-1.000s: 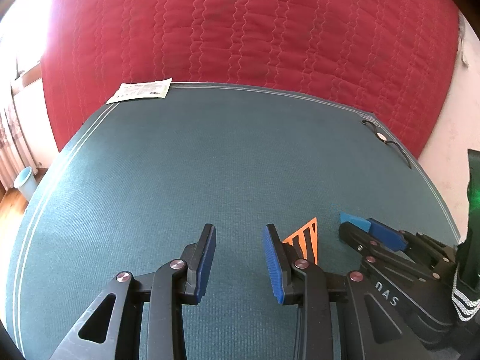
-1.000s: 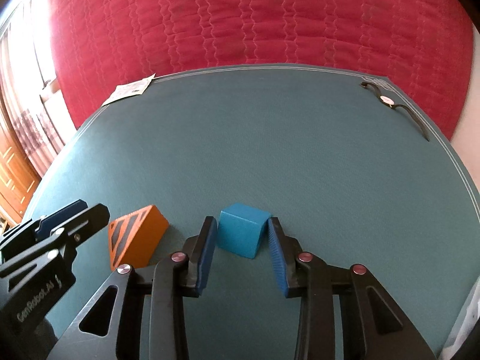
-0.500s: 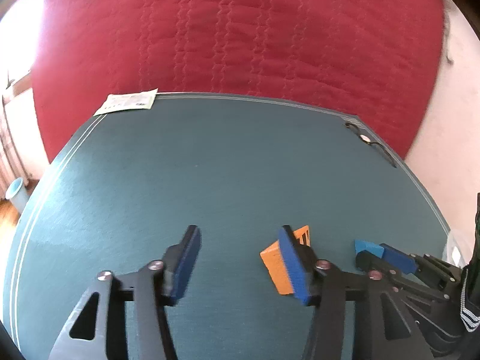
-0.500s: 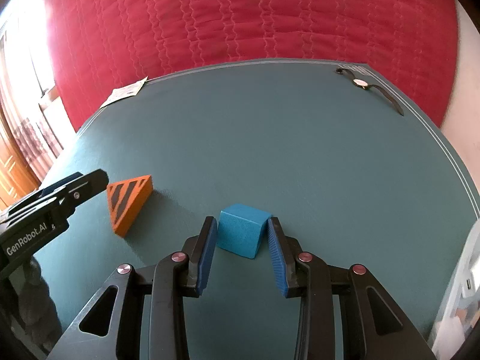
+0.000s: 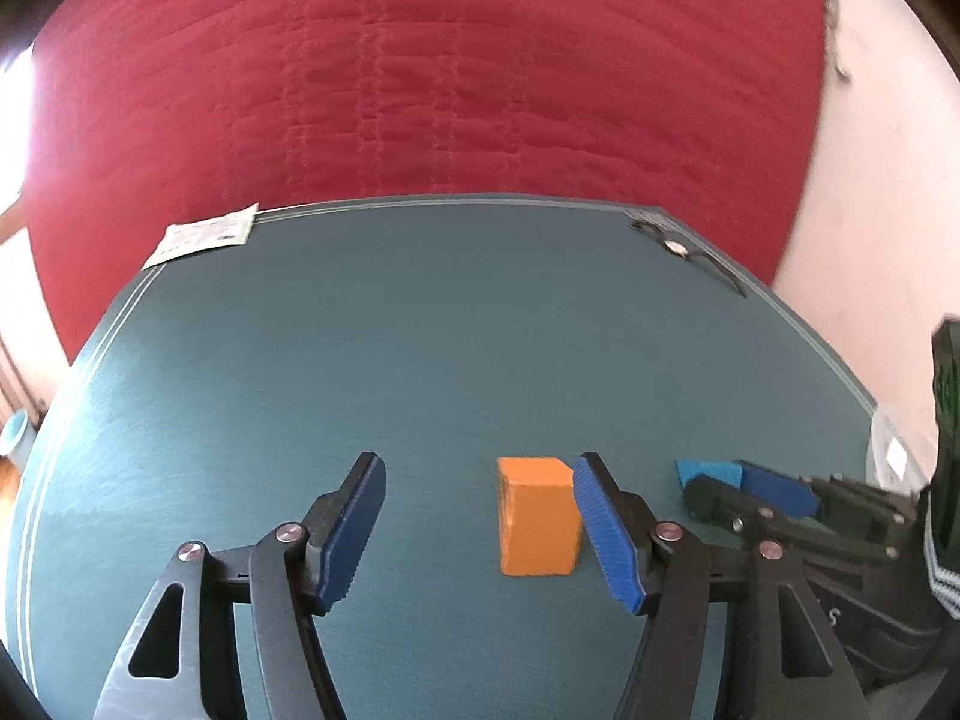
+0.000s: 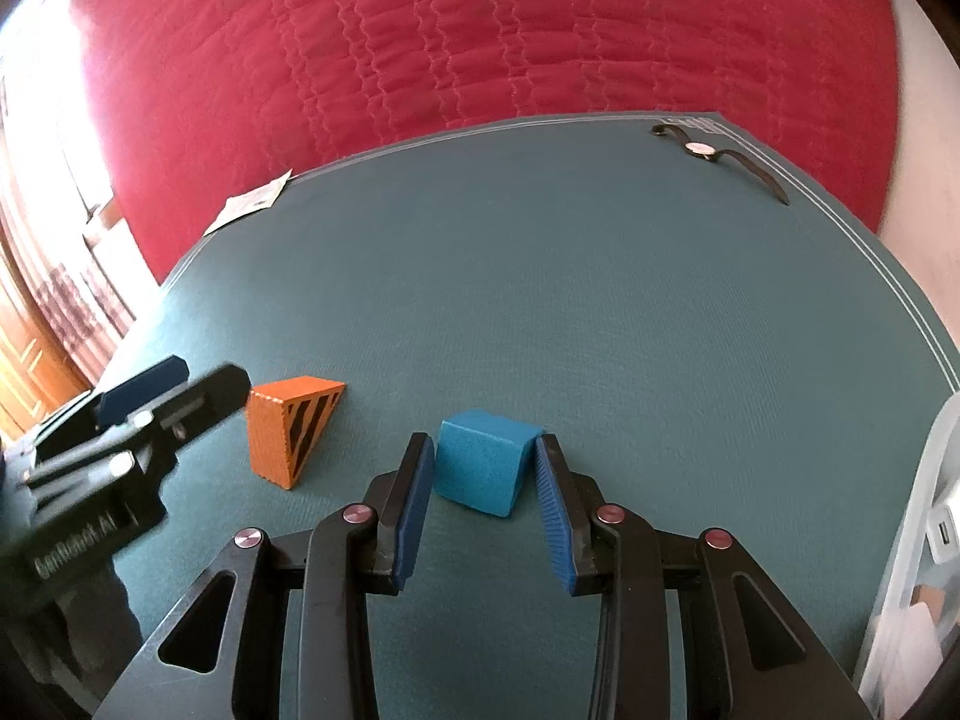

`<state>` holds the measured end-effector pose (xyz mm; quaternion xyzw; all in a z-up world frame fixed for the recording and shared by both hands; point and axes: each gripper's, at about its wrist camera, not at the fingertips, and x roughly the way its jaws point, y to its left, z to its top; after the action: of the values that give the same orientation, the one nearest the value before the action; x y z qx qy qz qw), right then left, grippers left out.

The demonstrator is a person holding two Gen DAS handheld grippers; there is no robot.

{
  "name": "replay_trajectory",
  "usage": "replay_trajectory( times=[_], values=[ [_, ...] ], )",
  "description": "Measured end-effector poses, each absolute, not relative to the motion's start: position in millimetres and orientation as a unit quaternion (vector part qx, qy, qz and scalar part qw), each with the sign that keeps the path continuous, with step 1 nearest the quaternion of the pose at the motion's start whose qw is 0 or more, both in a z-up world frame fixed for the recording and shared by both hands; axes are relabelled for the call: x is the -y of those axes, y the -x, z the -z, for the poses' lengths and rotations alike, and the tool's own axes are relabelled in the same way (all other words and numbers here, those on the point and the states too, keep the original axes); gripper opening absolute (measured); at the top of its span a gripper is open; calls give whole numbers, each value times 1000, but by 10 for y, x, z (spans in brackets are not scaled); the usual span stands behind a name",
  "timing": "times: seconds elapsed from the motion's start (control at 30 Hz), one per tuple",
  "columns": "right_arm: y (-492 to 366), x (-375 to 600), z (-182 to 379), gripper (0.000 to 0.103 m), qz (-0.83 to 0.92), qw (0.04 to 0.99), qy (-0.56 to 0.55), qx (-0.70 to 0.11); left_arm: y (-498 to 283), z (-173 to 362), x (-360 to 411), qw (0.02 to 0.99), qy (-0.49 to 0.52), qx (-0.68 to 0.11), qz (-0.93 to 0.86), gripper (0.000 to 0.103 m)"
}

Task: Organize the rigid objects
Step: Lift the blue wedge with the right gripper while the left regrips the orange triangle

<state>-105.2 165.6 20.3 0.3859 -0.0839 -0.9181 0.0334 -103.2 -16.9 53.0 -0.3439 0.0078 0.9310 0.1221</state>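
An orange wedge block [image 5: 536, 516] with black stripes on one face [image 6: 294, 432] rests on the teal table mat [image 5: 420, 348]. My left gripper [image 5: 480, 528] is open wide; the wedge sits between its fingers, close against the right pad [image 5: 606, 534] and apart from the left one. My right gripper [image 6: 480, 498] is shut on a blue block [image 6: 483, 461], held between both pads. The right gripper also shows in the left wrist view [image 5: 774, 498], with a corner of the blue block [image 5: 699, 471].
A white paper sheet [image 5: 204, 234] lies at the mat's far left corner. A wristwatch [image 6: 714, 159] lies at the far right corner. A red quilted cover [image 5: 420, 72] hangs behind the table. A white plastic container [image 6: 924, 540] stands at the right edge.
My left gripper has opened wider and shifted right, so the orange wedge now lies between its fingers. My right gripper keeps its hold on the blue block.
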Motion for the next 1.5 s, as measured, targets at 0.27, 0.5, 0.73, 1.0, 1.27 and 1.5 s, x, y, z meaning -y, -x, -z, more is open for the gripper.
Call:
replay_trajectory(
  times=[0.27,0.5,0.73,1.0,1.27,1.5],
  values=[
    [1039,-1671,-197,36,919,35,-384,89,1087,-410,-33,130,367,-46,-920,54],
    [1036,-1672,-195,36,919,35,-383,88,1133,-352,-13,133,386,-36,-912,31],
    [1010,-1680,-224,35,923,38,-373,92,1074,-385,11,120,370,-33,-921,31],
    [997,-1660,-241,34,925,45,-366,89,1073,-382,61,106,369,-22,-923,31],
    [1078,-1626,-192,36,918,40,-388,80,1049,-383,32,103,366,-28,-925,31],
    [1082,-1562,-181,35,918,35,-390,57,1057,-387,37,103,366,-29,-924,31]
  ],
)
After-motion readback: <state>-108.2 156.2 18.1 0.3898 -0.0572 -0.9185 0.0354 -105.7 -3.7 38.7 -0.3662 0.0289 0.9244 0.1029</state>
